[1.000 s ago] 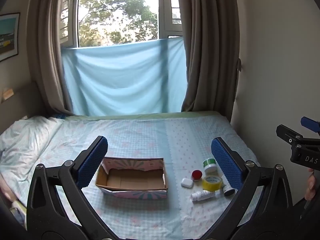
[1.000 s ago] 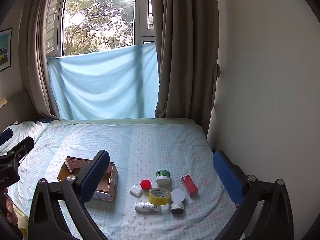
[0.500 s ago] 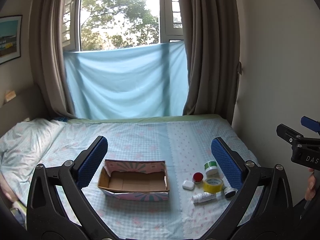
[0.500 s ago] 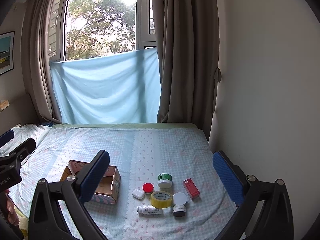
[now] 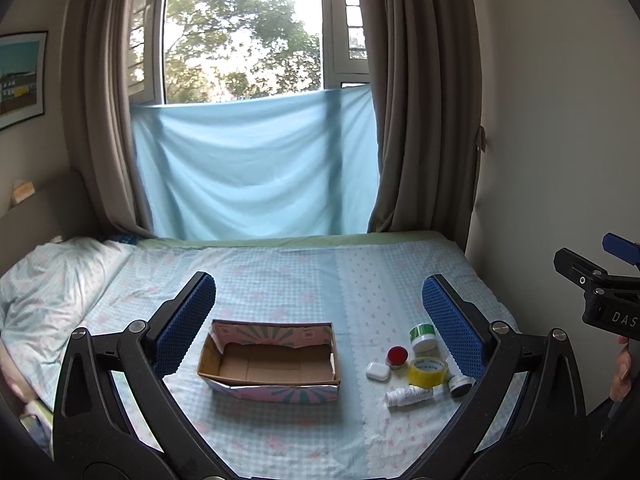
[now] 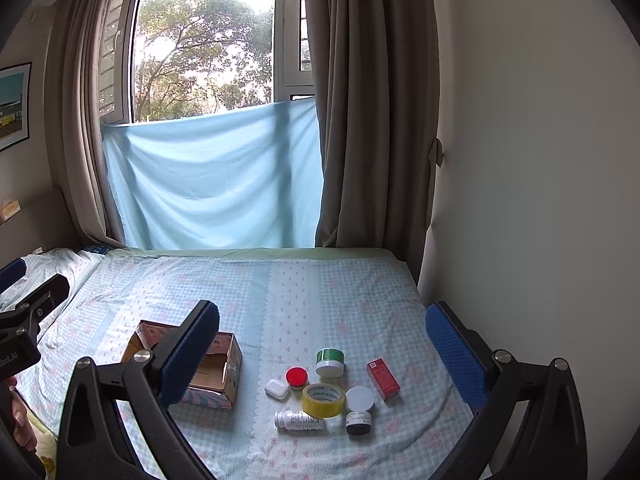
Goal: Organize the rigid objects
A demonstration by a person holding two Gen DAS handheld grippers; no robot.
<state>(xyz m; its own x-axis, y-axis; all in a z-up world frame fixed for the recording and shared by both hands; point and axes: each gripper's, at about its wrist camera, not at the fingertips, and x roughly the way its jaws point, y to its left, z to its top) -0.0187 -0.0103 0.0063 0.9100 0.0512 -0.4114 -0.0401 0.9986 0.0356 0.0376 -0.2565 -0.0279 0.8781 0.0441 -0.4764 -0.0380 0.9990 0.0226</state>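
1. The cardboard box (image 5: 270, 364) sits open-topped on the bed (image 5: 280, 272), with nothing visible inside it; it serves as the landmark here.
2. To the right of the box, apart from it, lies a tight cluster of small things.
3. Nearest the box is a white earbud case (image 6: 277, 389), with a red-lidded tin (image 6: 297, 378) touching or just beside it on the far side.
4. Beyond the tin stands a green-labelled jar (image 6: 330, 362).
5. A yellow tape roll (image 6: 323, 399) lies flat just right of the case, and a white bottle (image 6: 299, 420) lies on its side in front of the roll.
6. A white round lid (image 6: 360, 398) and a dark-capped small jar (image 6: 358, 422) sit right of the roll.
7. A red carton (image 6: 383, 378) lies farthest from the box.
8. The left gripper (image 5: 316, 324) hangs above the box, jaws spread wide and holding nothing.
9. The right gripper (image 6: 324, 356) hangs above the cluster, jaws likewise spread wide and holding nothing.
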